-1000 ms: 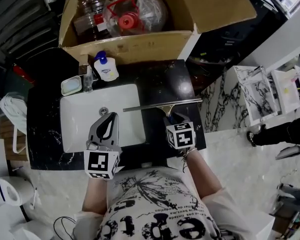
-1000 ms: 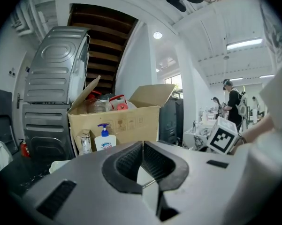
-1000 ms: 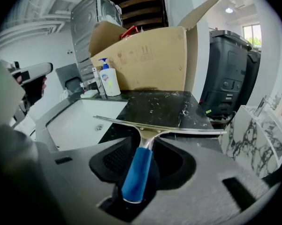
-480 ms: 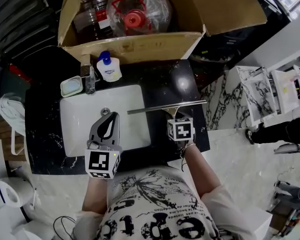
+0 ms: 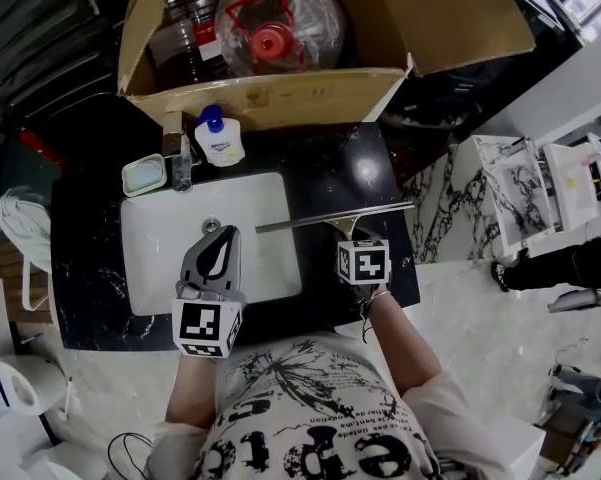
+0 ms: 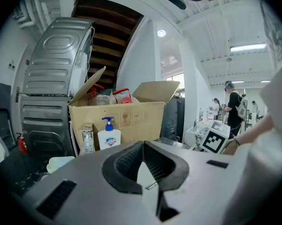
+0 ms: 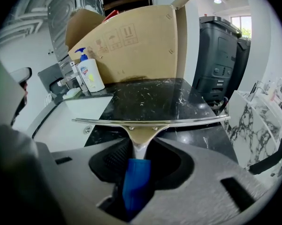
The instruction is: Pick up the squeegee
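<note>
Closing in on the squeegee is where I am, and the pick-up itself is not yet done. It lies flat on the black desk, its long blade stretching from over the right edge of the white sink toward the desk's right side. Its handle points back toward me. Nothing in the views shows it raised off the surface, so I judge the approach finished and the grasp and lift left to do.

My right gripper is tilted steeply down over the handle end. In the right gripper view the blue handle sits deep between the two jaws, with the brass neck and the blade just beyond their tips. The jaws stand wide and are closing. The handle leans close to the left pad, and a dark gap shows on its other side, so I would not call it clamped yet. What remains, as I judge it, is to finish the squeeze until both pads bear on the handle, then raise it clear of the desk.

My left gripper hangs over the sink basin, well apart from the squeegee. Its jaw tips meet, it holds nothing, and it takes no part in this step.
</note>
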Demonstrator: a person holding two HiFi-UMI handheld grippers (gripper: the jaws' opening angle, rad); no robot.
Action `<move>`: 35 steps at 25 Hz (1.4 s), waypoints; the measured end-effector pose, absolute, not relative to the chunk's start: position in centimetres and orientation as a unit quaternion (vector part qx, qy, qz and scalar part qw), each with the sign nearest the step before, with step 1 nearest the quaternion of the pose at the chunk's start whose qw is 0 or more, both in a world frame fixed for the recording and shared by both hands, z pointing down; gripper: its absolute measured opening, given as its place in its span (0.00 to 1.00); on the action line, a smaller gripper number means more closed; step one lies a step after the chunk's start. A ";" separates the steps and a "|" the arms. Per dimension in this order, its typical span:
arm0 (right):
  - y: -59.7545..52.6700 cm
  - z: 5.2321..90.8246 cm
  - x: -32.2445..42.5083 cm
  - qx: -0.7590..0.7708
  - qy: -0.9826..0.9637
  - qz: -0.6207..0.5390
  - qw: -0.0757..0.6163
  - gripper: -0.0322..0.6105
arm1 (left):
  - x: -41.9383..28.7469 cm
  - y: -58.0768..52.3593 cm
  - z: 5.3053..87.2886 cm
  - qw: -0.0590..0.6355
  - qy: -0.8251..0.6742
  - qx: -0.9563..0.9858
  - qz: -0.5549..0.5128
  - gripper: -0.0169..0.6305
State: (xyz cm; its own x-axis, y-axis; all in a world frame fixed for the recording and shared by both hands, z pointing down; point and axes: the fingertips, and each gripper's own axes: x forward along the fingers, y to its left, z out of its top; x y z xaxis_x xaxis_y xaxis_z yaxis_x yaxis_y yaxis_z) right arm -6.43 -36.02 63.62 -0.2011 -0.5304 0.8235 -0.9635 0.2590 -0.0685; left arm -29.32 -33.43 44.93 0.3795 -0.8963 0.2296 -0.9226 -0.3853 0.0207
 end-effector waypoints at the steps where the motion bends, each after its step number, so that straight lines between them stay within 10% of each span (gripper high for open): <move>1: -36.0 63.5 -6.4 0.526 -0.712 0.308 0.350 0.26 | -29.4 -33.4 44.8 0.072 -0.550 0.827 0.091 0.05; 35: -37.9 39.6 -7.9 0.546 -0.836 0.034 0.041 0.23 | -29.7 -33.1 39.7 0.007 -0.602 0.795 0.068 0.05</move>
State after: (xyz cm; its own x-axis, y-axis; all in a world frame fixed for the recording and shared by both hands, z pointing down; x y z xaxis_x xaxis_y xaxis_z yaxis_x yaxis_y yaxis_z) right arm -7.87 -37.92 39.62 -0.3995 -0.9105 0.1064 -0.9162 0.4006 -0.0115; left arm -29.72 -33.13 39.72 0.2655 -0.9571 0.1164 -0.9589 -0.2747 -0.0713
